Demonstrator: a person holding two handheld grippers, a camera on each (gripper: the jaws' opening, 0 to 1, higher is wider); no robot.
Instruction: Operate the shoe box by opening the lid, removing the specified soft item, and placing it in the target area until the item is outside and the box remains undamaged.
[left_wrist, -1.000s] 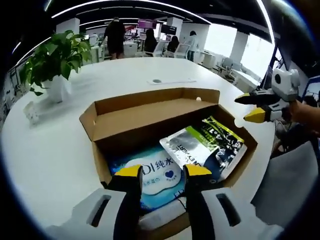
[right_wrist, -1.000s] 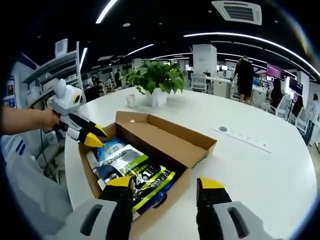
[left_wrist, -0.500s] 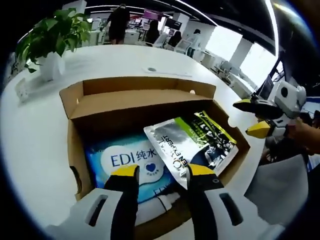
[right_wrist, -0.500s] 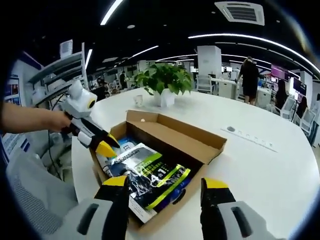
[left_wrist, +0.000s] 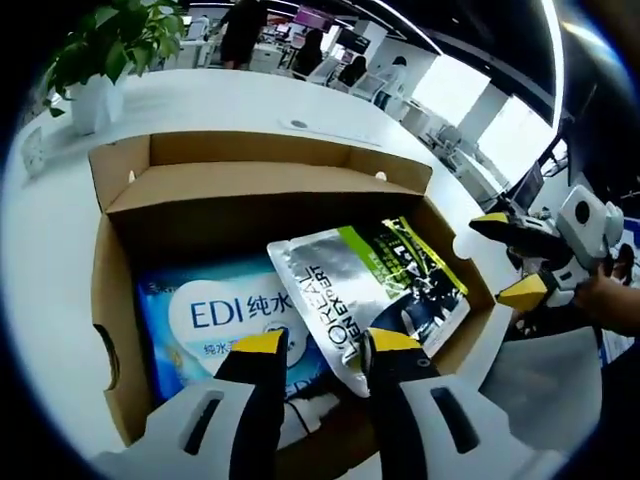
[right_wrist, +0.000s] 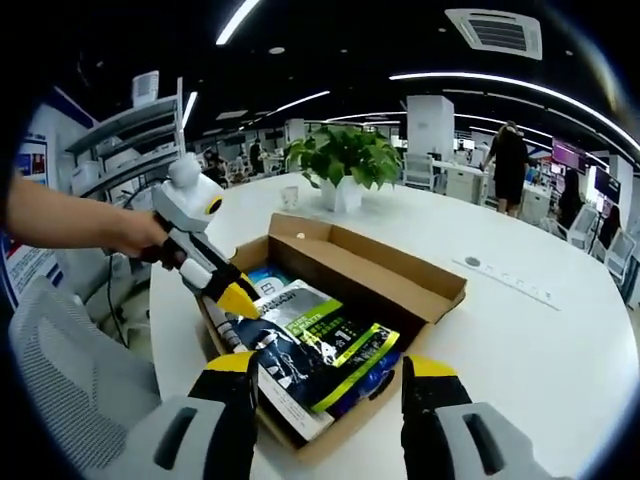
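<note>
An open cardboard shoe box (left_wrist: 250, 185) lies on the white table (left_wrist: 45, 210), its lid folded back on the far side. Inside lie a blue soft pack of wipes (left_wrist: 215, 315) and a silver-and-green pouch (left_wrist: 370, 275) partly over it. My left gripper (left_wrist: 325, 345) is open just above the near end of the box, its tips over the wipes pack and the pouch edge. In the right gripper view the box (right_wrist: 370, 275) holds the pouch (right_wrist: 320, 335), and the left gripper (right_wrist: 215, 280) dips in at its left end. My right gripper (right_wrist: 332, 365) is open beside the box; the left gripper view catches it too (left_wrist: 515, 258).
A potted plant (right_wrist: 345, 160) stands on the table beyond the box. A socket strip (right_wrist: 505, 278) is set in the tabletop to the right. A grey mesh chair (right_wrist: 60, 390) sits at the table's left edge. People stand among desks far behind.
My left gripper has come forward and down to the box, so the packs look larger. The right gripper has edged closer to the box side. Both stay open.
</note>
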